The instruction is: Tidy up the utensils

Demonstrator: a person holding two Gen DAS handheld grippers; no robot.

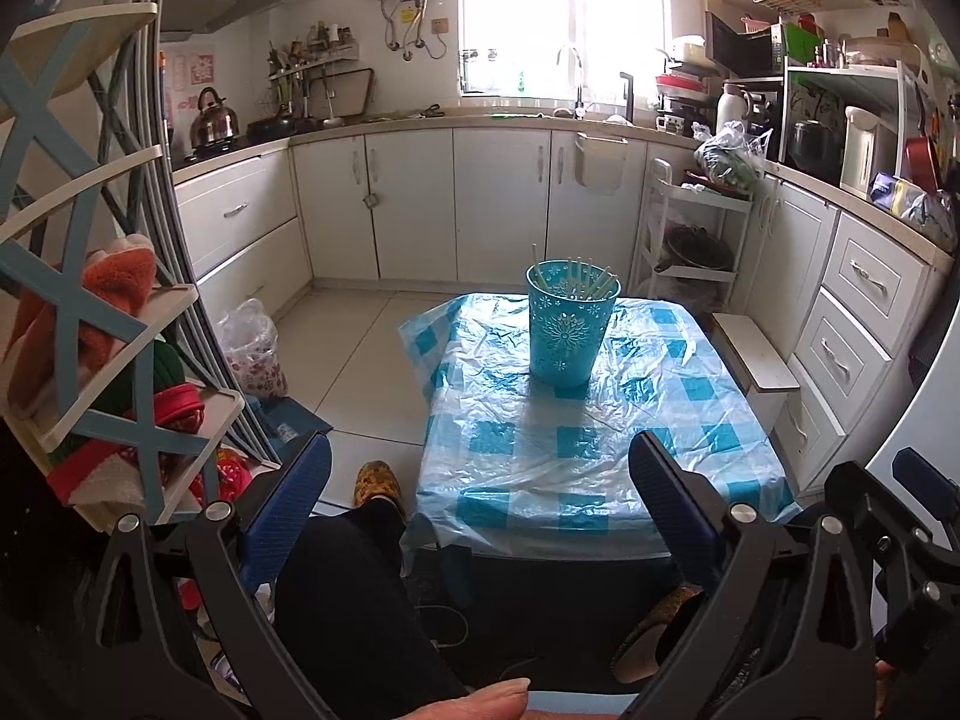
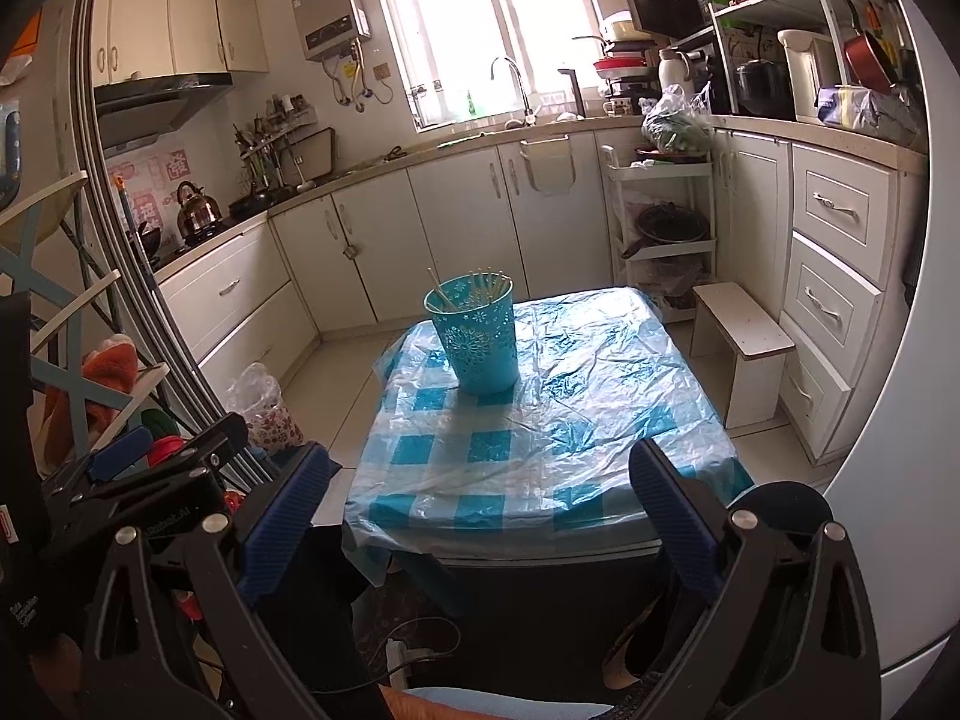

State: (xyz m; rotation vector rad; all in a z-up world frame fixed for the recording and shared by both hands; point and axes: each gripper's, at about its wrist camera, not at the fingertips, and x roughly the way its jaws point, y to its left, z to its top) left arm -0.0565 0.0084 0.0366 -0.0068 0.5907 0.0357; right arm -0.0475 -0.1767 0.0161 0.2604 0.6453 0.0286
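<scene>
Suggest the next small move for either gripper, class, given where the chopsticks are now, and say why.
Probably none beyond resting: both the left gripper and right gripper are open and empty, the chopsticks already stand in the teal holder, and nothing else lies on the checked tablecloth.

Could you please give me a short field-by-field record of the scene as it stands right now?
setting: home kitchen, white cabinets, bright window
table: small, covered with a blue-and-white checked plastic sheet
holder: teal perforated cup, upright on the far half of the table
chopsticks: pale sticks standing inside the holder, leaning on its rim
loose utensils on table: none visible
left gripper: open, empty, back from the table's near edge
right gripper: open, empty, also at the near edge
stool: white, right of the table
</scene>
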